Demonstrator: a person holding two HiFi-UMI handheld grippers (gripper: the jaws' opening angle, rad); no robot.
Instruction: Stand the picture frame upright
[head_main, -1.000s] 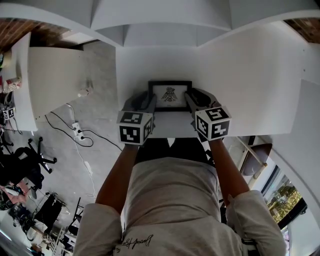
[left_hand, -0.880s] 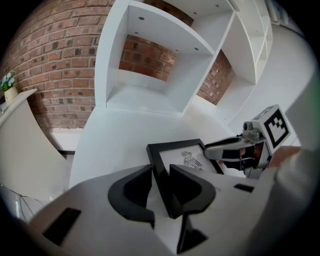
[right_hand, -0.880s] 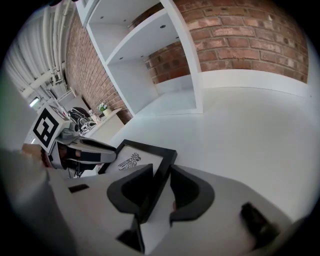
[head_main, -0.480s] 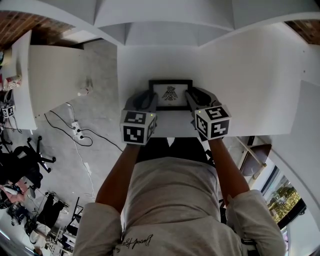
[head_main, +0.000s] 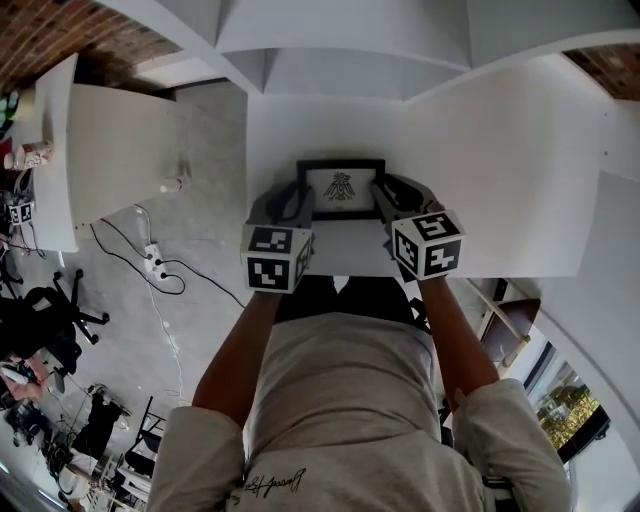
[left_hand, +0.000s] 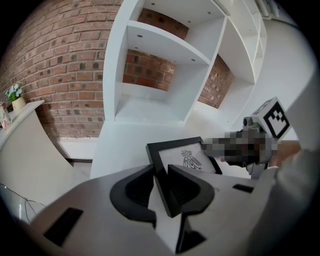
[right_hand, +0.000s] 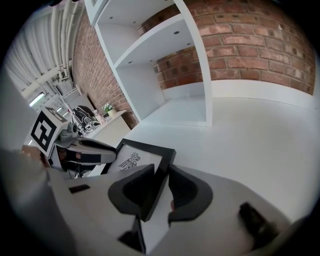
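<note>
While the person leans over the white tabletop (head_main: 480, 150), the picture frame (head_main: 340, 190) lies face up near its front edge, straight ahead at 12 o'clock from the body. It is a black frame around a pale sheet with a small dark bird-like drawing (head_main: 340, 186). The left gripper (head_main: 300, 203) comes in at the frame's 9 o'clock side and the right gripper (head_main: 384, 203) at its 3 o'clock side, each with its marker cube toward the person. Seen from the left gripper view, the left gripper (left_hand: 161, 182) has its jaws closing with the frame's (left_hand: 185, 157) left rail and near corner between them. The inner jaw is against the rail, while a thin sliver of white shows along the outer one. Seen from the right gripper view, the right gripper (right_hand: 161, 187) has its jaws set against both sides of the frame's (right_hand: 137, 160) right rail, clamped on it close to the near corner. Beyond the frame, at 12 o'clock, a white shelf unit (left_hand: 150, 75) stands on the tabletop against a brick wall (right_hand: 250, 45).
</note>
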